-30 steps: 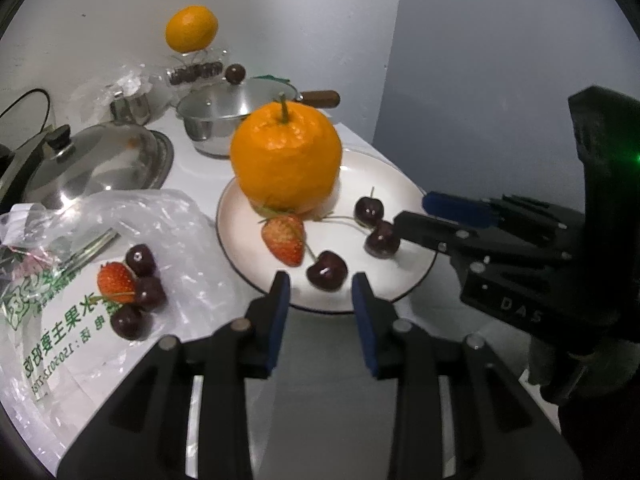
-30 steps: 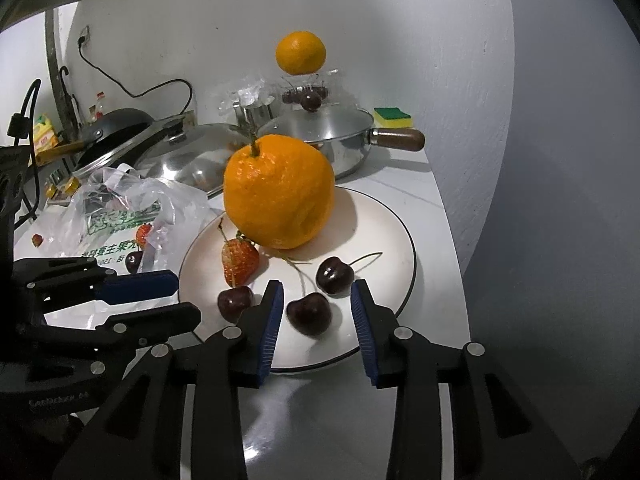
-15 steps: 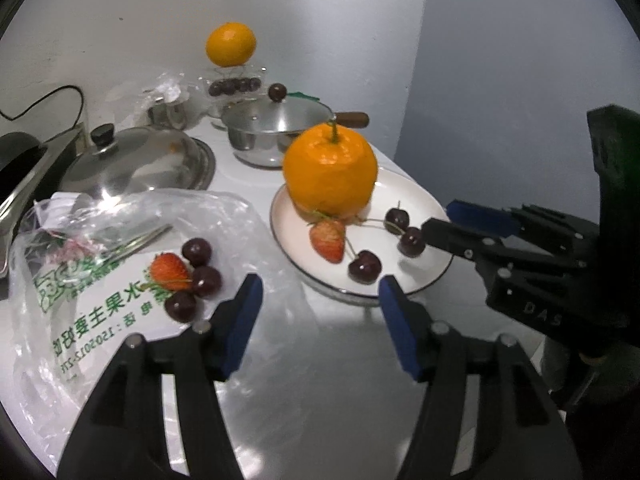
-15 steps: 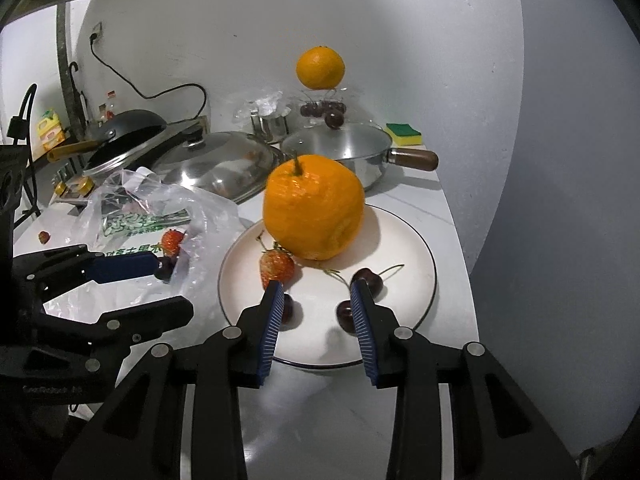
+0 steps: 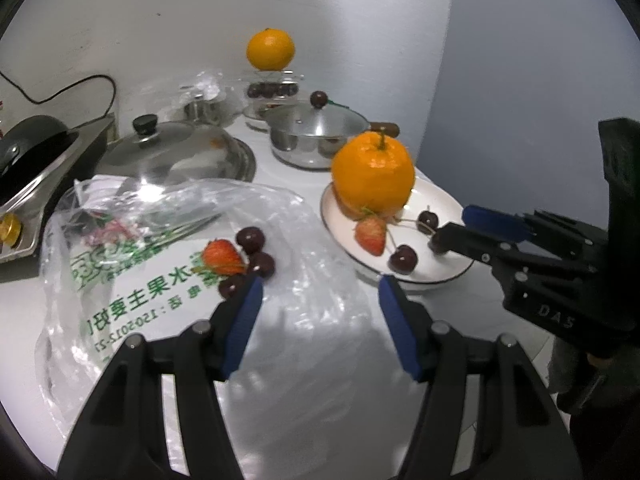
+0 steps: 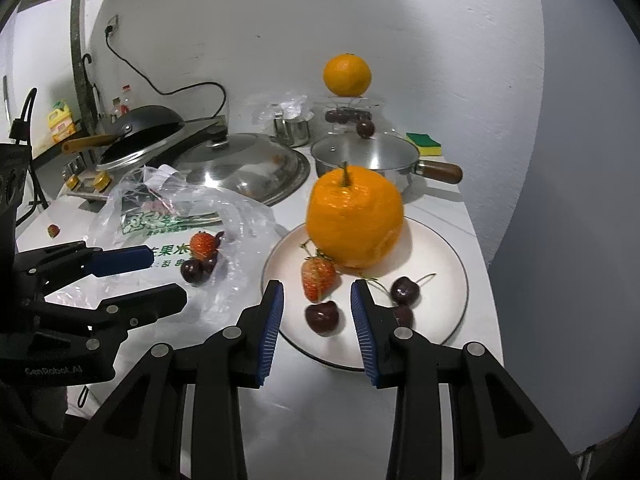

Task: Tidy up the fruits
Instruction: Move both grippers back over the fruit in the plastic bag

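A white plate (image 5: 440,276) (image 6: 440,280) carries a large orange (image 5: 372,176) (image 6: 354,220), a strawberry (image 5: 371,235) (image 6: 318,282) and three dark cherries (image 5: 403,259) (image 6: 322,318). Left of it lies a clear plastic bag (image 5: 160,300) (image 6: 160,224) with a strawberry (image 5: 222,256) and cherries (image 5: 251,239) on it. My left gripper (image 5: 320,284) (image 6: 168,276) stands open over the bag's near right part, with nothing in it. My right gripper (image 6: 317,292) (image 5: 452,228) hovers over the plate's near edge with a narrow gap, pressing on nothing.
Behind the plate stand a lidded steel pot (image 5: 316,128), a big pan lid (image 5: 176,152) and a second orange (image 5: 270,49) on a glass stand. A sponge (image 6: 423,144), a frying pan (image 6: 140,124) and a stray strawberry (image 6: 53,231) are also there. The counter ends just right of the plate.
My left gripper's jaws have spread wide and drawn back from the plate toward the bag; the cherry near its tips stays on the plate. The right gripper has also backed away, its gap unchanged.
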{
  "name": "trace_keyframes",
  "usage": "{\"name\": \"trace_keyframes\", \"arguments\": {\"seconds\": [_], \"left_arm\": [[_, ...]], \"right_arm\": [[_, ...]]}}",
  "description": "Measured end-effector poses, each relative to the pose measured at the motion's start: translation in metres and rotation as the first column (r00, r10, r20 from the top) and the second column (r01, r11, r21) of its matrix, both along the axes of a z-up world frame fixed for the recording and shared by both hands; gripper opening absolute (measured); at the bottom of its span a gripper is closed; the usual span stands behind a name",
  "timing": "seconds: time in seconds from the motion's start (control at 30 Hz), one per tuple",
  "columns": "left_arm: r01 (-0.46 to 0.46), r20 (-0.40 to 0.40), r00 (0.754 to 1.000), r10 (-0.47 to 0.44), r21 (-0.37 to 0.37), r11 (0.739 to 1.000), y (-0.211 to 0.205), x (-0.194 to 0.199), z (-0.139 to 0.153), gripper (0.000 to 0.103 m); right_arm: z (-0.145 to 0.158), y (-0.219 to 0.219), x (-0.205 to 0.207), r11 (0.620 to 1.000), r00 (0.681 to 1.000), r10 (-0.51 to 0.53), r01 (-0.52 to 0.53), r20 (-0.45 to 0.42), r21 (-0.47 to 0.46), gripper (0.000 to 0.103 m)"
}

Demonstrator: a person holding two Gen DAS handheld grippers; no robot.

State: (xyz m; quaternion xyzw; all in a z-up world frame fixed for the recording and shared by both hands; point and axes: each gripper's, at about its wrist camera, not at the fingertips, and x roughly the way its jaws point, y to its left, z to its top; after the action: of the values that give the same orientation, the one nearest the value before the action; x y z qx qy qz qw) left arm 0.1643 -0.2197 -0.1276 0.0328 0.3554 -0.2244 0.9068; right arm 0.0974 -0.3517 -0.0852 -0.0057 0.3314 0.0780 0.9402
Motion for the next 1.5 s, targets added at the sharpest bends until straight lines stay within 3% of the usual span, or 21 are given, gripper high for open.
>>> {"name": "trace_keyframes", "arguments": {"seconds": [1.03,1.5], "left_arm": [[-0.127,-0.021,0.992,0.126,-0.021,0.992,0.084,0.013,-0.013,0.062],[-0.128,-0.06,0.99,0.129,0.019,0.992,0.067,0.031,-0.028,0.062]], "right_arm": [[-0.005,0.082,0.028,0.993,0.993,0.113,-0.114,-0.025,-0.009,0.037],[-0.016,0.07,0.04,0.992,0.992,0.124,-0.123,-0.035,0.013,0.037]]}}
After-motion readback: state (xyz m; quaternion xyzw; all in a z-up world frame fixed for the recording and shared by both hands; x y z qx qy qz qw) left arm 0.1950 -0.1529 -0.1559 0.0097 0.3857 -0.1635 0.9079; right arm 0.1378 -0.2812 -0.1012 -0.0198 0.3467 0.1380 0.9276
